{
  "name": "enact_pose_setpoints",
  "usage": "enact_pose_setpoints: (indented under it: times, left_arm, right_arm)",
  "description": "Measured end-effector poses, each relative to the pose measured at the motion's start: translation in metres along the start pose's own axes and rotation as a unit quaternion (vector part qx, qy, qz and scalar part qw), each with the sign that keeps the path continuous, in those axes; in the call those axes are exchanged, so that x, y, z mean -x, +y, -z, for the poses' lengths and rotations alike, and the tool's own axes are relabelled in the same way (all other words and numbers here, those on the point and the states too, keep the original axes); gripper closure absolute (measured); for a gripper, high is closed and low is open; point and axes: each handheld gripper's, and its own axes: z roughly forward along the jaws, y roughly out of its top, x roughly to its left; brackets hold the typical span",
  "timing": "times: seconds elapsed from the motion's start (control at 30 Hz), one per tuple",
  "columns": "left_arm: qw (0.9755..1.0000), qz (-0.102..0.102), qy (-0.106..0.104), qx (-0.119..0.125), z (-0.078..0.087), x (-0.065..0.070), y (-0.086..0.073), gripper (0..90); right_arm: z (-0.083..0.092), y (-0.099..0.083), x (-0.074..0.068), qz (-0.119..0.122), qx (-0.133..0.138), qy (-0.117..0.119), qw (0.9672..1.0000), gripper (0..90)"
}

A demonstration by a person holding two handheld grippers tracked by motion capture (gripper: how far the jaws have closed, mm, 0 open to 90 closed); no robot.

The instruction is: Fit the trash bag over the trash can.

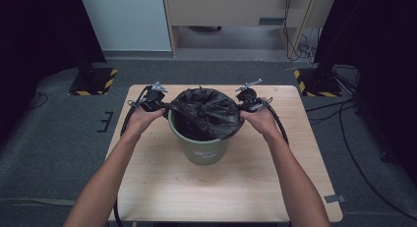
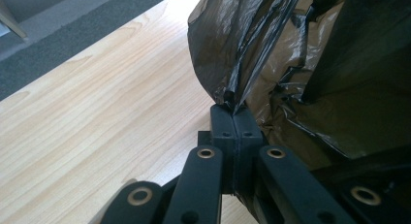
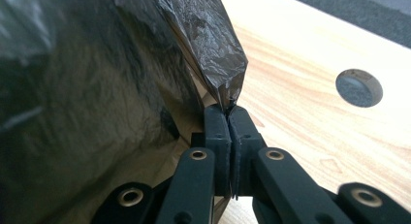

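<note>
Left hand-held gripper (image 2: 234,112) and right hand-held gripper (image 3: 228,110) pinch thin crinkled black plastic bin liner (image 1: 209,111), draped in round green plastic bucket (image 1: 201,148) on table (image 1: 162,187). Pull apart too hard: your film tears or slips.

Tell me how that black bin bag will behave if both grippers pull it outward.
Probably floppy: the black bin bag is thin, crinkled film that bunches where the left gripper and right gripper pinch it. It likely stretches or tears under a hard pull. The green bin might tip.
</note>
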Motion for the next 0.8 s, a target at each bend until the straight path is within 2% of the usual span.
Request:
enact_pose_setpoints:
  times: [0.27, 0.33, 0.5, 0.57, 0.67, 0.77, 0.8]
  left_arm:
    - [1.0000, 0.001, -0.001, -0.004, -0.005, 0.004, -0.001, 89.2]
    - [1.0000, -0.001, 0.006, -0.002, -0.004, 0.004, 0.000, 84.9]
    - [0.9983, 0.004, 0.049, 0.032, 0.009, 0.004, 0.003, 63.7]
    - [0.9973, 0.003, 0.062, 0.039, 0.016, 0.001, 0.003, 61.4]
    - [0.9966, 0.008, 0.066, 0.047, 0.024, 0.000, 0.002, 57.4]
    - [0.9966, -0.005, 0.067, 0.048, 0.033, -0.002, 0.004, 55.5]
    - [0.9966, -0.001, 0.067, 0.048, 0.036, -0.001, 0.004, 55.0]
  right_arm:
    - [-0.002, -0.002, 0.001, -0.005, -0.018, 0.007, 0.9998, 87.4]
    - [-0.001, -0.002, 0.002, -0.004, -0.014, 0.003, 0.9999, 84.9]
    - [0.009, 0.002, 0.005, 0.004, 0.037, -0.026, 0.9990, 71.4]
    - [0.014, 0.003, 0.006, 0.003, 0.060, -0.035, 0.9976, 65.8]
    - [0.023, 0.007, 0.007, 0.004, 0.070, -0.050, 0.9962, 59.1]
    - [0.033, 0.011, 0.007, 0.004, 0.083, -0.052, 0.9952, 57.2]
    - [0.036, 0.012, 0.007, 0.006, 0.086, -0.053, 0.9949, 56.7]
